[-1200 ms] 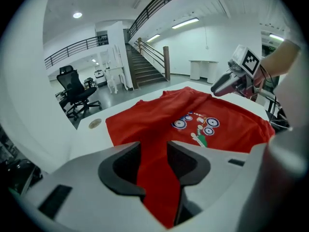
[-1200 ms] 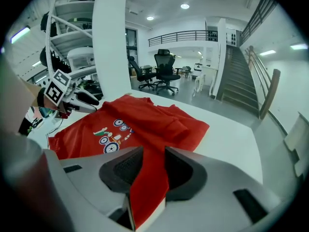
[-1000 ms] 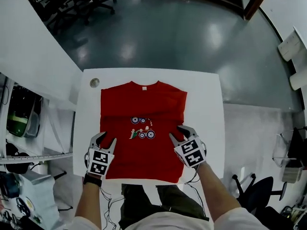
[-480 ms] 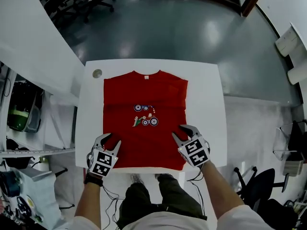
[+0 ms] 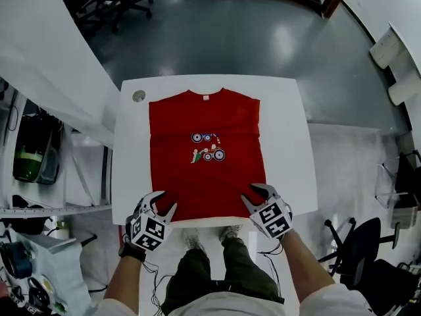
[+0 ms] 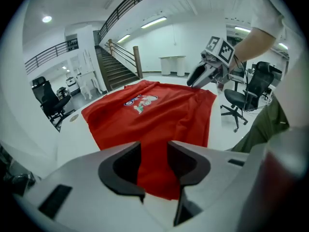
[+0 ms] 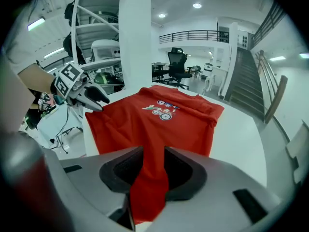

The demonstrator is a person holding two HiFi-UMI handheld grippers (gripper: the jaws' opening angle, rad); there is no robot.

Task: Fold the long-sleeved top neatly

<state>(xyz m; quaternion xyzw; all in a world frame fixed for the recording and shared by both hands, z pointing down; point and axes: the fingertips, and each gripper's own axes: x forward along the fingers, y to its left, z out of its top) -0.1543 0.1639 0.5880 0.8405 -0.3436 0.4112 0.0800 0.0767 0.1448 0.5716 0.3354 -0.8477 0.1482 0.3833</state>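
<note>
The red long-sleeved top (image 5: 207,170) lies flat on the white tabletop (image 5: 289,143), print side up. Its collar is toward 12 o'clock and its hem runs along the tabletop's near edge at 6 o'clock. In the head view it reads as a near rectangle, with no sleeve spread out to either side. A small vehicle print (image 5: 208,147) sits near its middle.

The left gripper (image 5: 168,199) is at the hem's 7 o'clock corner and the right gripper (image 5: 248,193) at the 5 o'clock corner, both pointing toward the collar. In each gripper view the fingers stand apart, not pressed on the fabric — the red cloth shows through the gap between them, with its hem just below the fingertips.

A small round disc (image 5: 139,96) rests on the tabletop's 11 o'clock corner, just beside the top's shoulder.
</note>
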